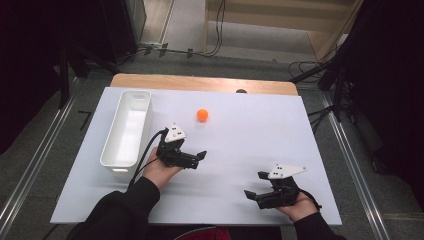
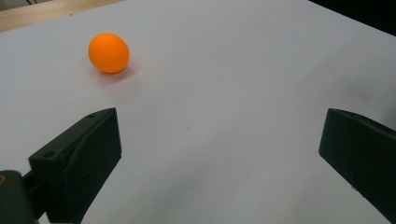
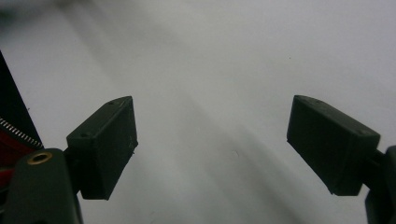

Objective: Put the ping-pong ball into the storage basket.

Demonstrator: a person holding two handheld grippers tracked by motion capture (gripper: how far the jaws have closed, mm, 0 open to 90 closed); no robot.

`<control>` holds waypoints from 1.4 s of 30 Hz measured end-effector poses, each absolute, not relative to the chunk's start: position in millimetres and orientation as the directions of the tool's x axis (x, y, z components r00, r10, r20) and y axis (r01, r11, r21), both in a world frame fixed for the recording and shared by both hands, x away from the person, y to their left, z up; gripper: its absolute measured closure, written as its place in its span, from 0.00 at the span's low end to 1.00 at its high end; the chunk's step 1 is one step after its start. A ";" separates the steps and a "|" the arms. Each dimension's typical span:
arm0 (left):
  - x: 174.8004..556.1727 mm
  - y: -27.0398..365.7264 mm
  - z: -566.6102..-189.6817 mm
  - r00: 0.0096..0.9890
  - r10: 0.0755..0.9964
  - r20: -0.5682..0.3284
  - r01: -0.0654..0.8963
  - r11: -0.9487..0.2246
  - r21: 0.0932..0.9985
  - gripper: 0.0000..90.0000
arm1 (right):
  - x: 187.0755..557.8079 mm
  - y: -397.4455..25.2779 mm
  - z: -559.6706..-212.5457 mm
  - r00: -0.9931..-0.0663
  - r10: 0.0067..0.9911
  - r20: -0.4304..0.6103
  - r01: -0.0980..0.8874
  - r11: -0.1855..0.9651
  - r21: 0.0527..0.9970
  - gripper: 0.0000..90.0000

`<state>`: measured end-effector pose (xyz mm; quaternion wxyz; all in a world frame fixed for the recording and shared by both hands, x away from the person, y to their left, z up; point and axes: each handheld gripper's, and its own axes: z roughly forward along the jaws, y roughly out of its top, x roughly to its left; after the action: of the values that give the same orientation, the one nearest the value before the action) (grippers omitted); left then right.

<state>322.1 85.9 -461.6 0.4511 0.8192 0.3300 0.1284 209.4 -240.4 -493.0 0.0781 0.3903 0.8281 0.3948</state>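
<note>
A small orange ball point(image 1: 202, 115) rests on the white table top point(image 1: 260, 130), right of a long white bin point(image 1: 127, 129). My left gripper point(image 1: 197, 159) lies low over the table, a short way in front of the ball, open and holding nothing. In the left gripper view the ball point(image 2: 109, 52) sits ahead and to the upper left, beyond the wide-apart jaws of the left gripper point(image 2: 219, 140). My right gripper point(image 1: 255, 185) is near the table's front right, its jaws pointing left. In its own view the right gripper point(image 3: 210, 135) is open over bare white surface.
The white bin stands lengthwise along the table's left side and looks empty. A strip of wooden table edge point(image 1: 200, 82) shows behind the white surface. Cables and dark stands point(image 1: 330, 70) lie on the floor beyond. A red garment with a zipper point(image 3: 11, 140) shows beside the right gripper.
</note>
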 end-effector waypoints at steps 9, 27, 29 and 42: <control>328.3 82.2 -459.1 0.748 0.658 -0.085 0.425 -0.377 0.823 0.01 | 209.5 -240.1 -493.2 -0.684 0.707 0.179 0.583 0.382 0.717 0.16; 346.7 74.4 -459.7 0.738 0.670 -0.078 0.425 -0.372 0.825 0.01 | 209.5 -239.9 -493.0 -0.687 0.704 0.179 0.581 0.385 0.717 0.16; 349.2 73.2 -460.1 0.736 0.673 -0.071 0.419 -0.372 0.828 0.01 | 209.4 -240.1 -492.9 -0.688 0.703 0.181 0.580 0.384 0.718 0.16; 363.2 70.9 -458.1 0.727 0.682 -0.076 0.427 -0.363 0.828 0.01 | 209.3 -240.1 -492.8 -0.692 0.699 0.182 0.578 0.385 0.719 0.16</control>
<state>363.2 70.9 -458.1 0.4497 0.8133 0.3408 0.1420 209.3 -240.1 -492.8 0.0758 0.3853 0.8288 0.3986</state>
